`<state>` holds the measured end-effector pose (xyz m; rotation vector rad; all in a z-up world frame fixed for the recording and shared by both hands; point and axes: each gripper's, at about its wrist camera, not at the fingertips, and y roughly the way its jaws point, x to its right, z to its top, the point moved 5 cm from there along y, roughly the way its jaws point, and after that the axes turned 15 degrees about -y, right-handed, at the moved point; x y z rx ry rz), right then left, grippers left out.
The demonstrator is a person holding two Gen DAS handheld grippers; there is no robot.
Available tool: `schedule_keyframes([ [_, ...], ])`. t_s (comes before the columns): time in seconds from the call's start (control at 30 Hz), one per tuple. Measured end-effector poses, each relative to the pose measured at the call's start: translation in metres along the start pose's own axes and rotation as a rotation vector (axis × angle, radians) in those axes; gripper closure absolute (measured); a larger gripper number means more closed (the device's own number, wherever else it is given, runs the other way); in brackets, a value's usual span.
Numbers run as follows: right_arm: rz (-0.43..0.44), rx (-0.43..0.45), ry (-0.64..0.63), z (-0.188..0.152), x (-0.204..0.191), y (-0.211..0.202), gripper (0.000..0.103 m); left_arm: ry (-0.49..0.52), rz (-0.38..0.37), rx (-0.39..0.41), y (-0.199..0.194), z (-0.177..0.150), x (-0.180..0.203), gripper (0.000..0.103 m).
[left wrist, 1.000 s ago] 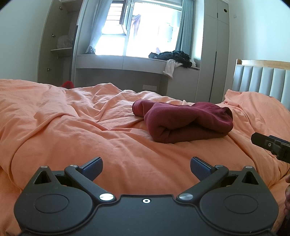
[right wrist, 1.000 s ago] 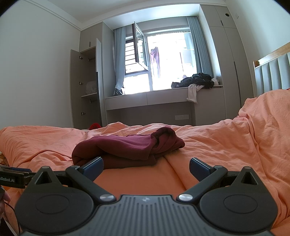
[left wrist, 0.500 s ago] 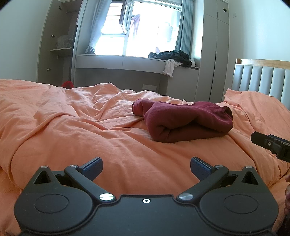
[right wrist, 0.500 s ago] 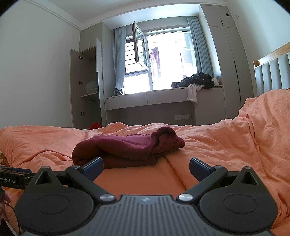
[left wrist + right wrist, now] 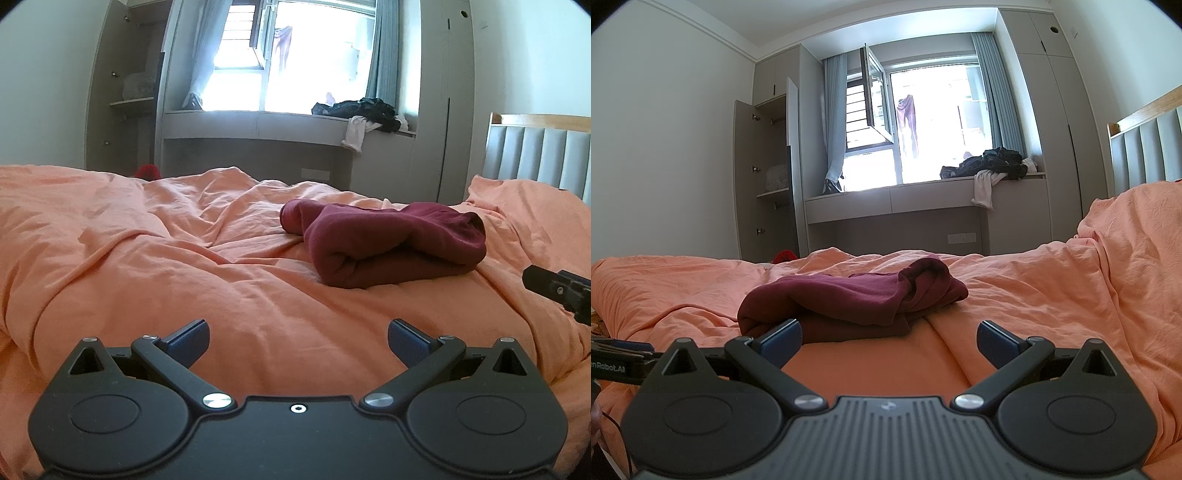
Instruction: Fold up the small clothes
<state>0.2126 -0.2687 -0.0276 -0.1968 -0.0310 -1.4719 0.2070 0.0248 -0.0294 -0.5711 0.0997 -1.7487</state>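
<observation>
Maroon knit garment point(image 5: 388, 243), folded into a thick bundle, lies on the rumpled orange duvet point(image 5: 147, 266) near the middle of the bed, ahead of both grippers and touched by neither. Left gripper point(image 5: 298, 336): jaws spread wide, blue pads point(image 5: 189, 334) empty, low over the duvet. Right gripper point(image 5: 889, 336): jaws likewise wide and empty; its left pad overlaps the near edge of the garment in the right wrist view, though contact cannot be confirmed. Open wardrobe point(image 5: 768, 177) at left: one shelf holds a pale bundle point(image 5: 777, 176), too dim to identify. Window ledge point(image 5: 923, 192): a dark heap of clothes point(image 5: 990, 166) with a white piece point(image 5: 983, 188) hanging over the edge. A red object point(image 5: 147, 171) behind the bed is mostly hidden by the duvet. Padded grey headboard point(image 5: 535, 155) is cut off at the right edge.
</observation>
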Motion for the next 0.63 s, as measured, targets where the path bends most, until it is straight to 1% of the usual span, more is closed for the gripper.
schedule_keyframes([
  [0.63,0.000,0.000,0.000,0.0000,0.0000,0.0001,0.000,0.026,0.004,-0.001,-0.0012,-0.0007,0.0026,0.001],
])
